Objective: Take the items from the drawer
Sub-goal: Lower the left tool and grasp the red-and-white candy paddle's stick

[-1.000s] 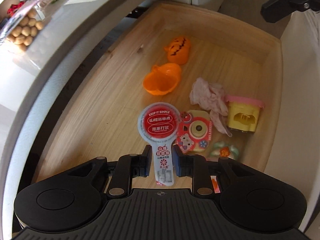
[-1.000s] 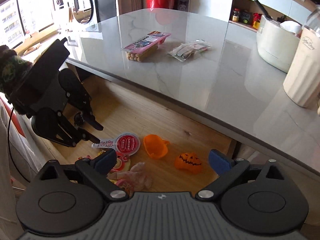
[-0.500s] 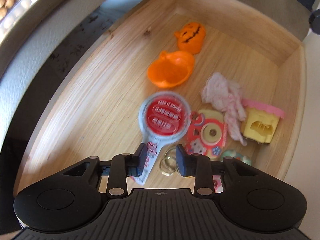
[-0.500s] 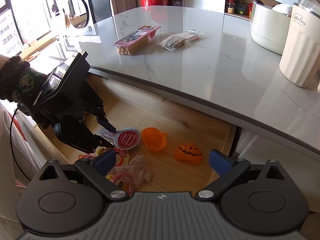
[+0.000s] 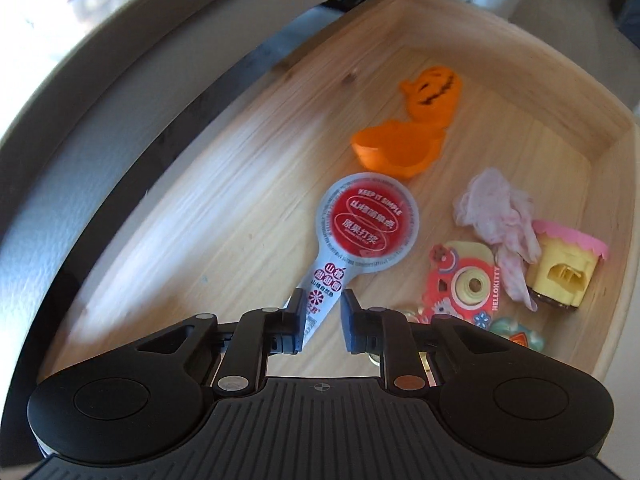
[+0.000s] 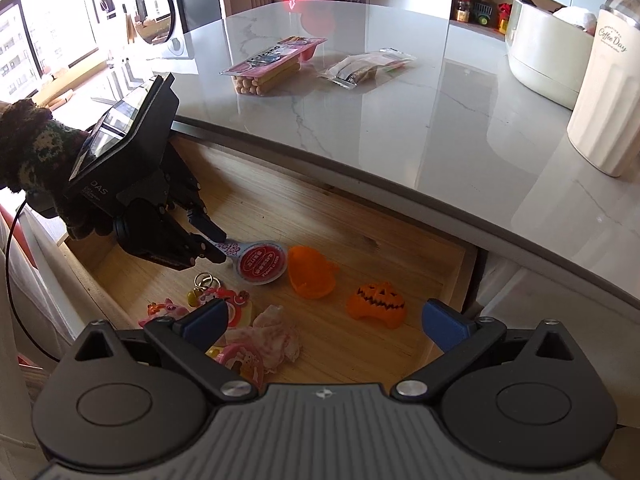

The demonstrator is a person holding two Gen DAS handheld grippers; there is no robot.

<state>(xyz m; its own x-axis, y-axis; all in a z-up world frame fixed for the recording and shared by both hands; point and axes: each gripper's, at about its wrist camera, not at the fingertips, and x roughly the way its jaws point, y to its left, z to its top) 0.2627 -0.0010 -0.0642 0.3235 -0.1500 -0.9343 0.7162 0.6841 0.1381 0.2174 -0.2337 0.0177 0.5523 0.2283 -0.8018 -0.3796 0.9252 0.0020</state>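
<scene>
The drawer [image 5: 592, 128] stood open under the counter [image 6: 400, 128], and the red snack [image 5: 366, 226] lay flat on its wooden floor, just beside the orange cup [image 5: 396, 148]. The left gripper [image 5: 321, 322] pointed steeply down with the snack's tapered tail between its jaws. They were closing, narrow but not yet pressing; only the left pad seemed to touch the tail, though blur made that uncertain. The right gripper [image 6: 332, 320] hovered wide open and empty over the drawer's near side. To do this well, the tail should sit centred between the pads before they meet, tips low enough to catch the thin film, then lift straight up, clear of the keychain [image 5: 464, 280].
</scene>
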